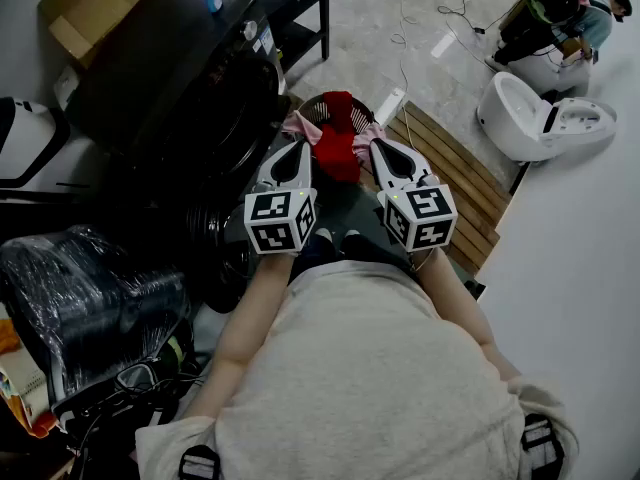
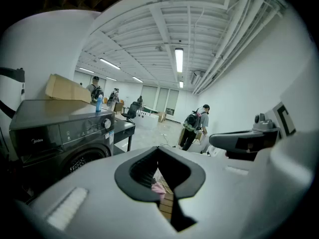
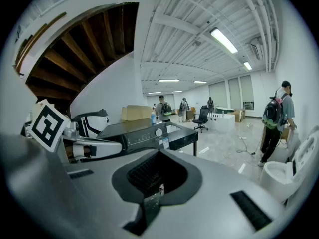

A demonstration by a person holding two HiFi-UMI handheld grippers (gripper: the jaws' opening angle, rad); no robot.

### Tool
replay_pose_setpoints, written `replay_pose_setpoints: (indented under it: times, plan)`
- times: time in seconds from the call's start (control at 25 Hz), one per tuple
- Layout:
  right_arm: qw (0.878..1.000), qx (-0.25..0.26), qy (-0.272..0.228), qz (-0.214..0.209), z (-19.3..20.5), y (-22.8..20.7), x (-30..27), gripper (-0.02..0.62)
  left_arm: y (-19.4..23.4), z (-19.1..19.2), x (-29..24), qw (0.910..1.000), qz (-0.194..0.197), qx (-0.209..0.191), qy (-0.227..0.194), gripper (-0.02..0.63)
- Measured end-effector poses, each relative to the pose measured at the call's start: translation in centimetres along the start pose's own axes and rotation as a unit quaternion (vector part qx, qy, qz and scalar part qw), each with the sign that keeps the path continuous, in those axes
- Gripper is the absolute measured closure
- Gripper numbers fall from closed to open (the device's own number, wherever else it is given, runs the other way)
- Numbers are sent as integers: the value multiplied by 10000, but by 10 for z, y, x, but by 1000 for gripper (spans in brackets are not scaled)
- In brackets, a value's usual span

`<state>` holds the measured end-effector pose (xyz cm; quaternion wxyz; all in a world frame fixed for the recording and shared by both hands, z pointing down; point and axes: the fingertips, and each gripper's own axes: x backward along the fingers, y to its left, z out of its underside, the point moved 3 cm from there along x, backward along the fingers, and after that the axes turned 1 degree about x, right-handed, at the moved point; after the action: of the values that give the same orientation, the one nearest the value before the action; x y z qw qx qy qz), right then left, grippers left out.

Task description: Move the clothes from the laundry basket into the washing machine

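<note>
Grey left gripper (image 1: 299, 149) and right gripper (image 1: 379, 145), jaws closed empty, hover near crumpled red cloth (image 1: 338, 140) in round basket (image 1: 312, 106).

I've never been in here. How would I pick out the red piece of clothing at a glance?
Find the big black washing machine. Right beside it stands a round, dark laundry basket. The red garment is heaped on top of the load, and it is the only bright red thing there, with pale pink clothes on either side of it.

Beige tee (image 1: 370, 368), 2 black straps (image 1: 198, 463); grey L tool (image 1: 299, 146), R tool (image 1: 379, 146), marker cubes (image 1: 280, 220)
</note>
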<state>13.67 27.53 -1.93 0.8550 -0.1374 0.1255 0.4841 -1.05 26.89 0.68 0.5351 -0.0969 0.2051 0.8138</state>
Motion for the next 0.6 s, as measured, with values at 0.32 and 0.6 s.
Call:
replay_pose_setpoints:
  times: [0.32, 0.6]
  plan:
    - [10000, -1, -20, -54, -3, 10, -2, 588, 2, 8, -2, 9998, 147, 28, 137, 597]
    - [10000, -30, -25, -40, -8, 19, -9, 588, 2, -1, 0, 9980, 564, -249, 118, 597]
